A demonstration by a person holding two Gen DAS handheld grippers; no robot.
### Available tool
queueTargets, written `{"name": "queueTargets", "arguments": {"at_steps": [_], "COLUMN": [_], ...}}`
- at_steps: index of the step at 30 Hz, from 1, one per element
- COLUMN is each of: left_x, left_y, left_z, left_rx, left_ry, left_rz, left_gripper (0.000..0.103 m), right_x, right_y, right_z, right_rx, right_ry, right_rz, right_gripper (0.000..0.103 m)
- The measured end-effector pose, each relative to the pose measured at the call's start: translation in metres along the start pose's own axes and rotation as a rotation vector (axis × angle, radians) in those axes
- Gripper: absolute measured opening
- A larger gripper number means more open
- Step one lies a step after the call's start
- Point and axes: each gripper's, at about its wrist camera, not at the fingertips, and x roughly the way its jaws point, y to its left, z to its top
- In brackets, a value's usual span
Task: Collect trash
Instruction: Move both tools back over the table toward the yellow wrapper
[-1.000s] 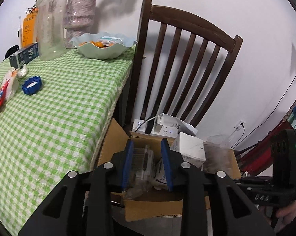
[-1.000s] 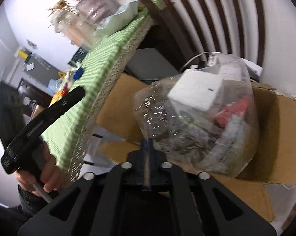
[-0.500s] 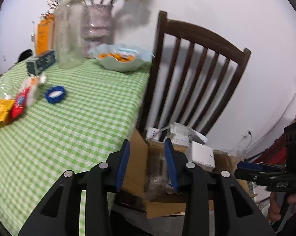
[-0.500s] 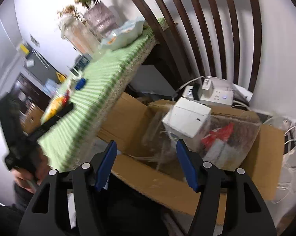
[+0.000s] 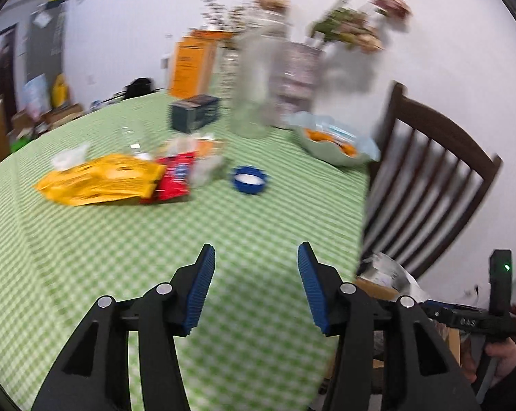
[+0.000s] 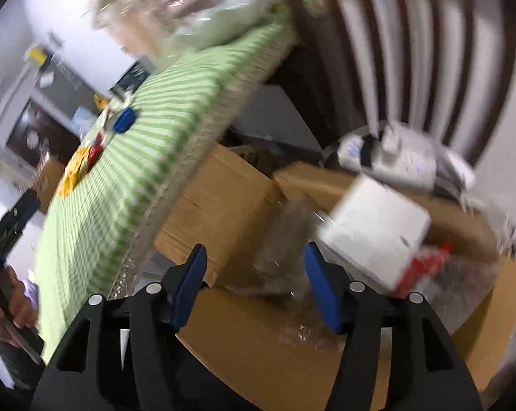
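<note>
My left gripper (image 5: 254,284) jaws are opening, empty. The yellow snack bag (image 5: 100,179), left of frame, looks light and crinkly; I'd pinch its flat edge. Right gripper (image 6: 254,284) jaws stand wide, empty.

Behind the blue cap (image 5: 249,179), the glass jar (image 5: 254,82) and flowers (image 5: 357,20) are smeared; wrapper (image 5: 102,183) print cannot be read.

Bare tablecloth (image 5: 127,274) before wrappers (image 5: 114,181)
</note>
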Motion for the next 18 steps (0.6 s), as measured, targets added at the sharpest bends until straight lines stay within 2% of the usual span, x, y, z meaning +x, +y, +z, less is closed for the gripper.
{"name": "queueTargets", "arguments": {"at_steps": [3, 7, 13, 18], "left_x": [-0.006, -0.004, -0.001, -0.001], "left_y": [0.027, 0.056, 0.1, 0.142], "left_z": [0.004, 0.008, 0.013, 0.019], "left_rx": [-0.06, -0.135, -0.212, -0.285], "left_ry": [-0.024, -0.017, -0.015, -0.019], "left_rz": [0.044, 0.075, 0.15, 0.233], "left_gripper": [0.067, 0.076, 0.08, 0.083], "right_x": [0.002, 0.004, 0.022, 0.037], "right_y": [0.03, 0.061, 0.116, 0.142], "right_z": [0.009, 0.018, 0.031, 0.039], "right_rx": [-0.085, -0.134, -0.319, -0.378], "right_ry": [-0.035, -0.108, -0.135, -0.133], "right_rz": [-0.028, -0.013, -0.061, -0.04], "right_gripper": [0.06, 0.061, 0.06, 0.061]}}
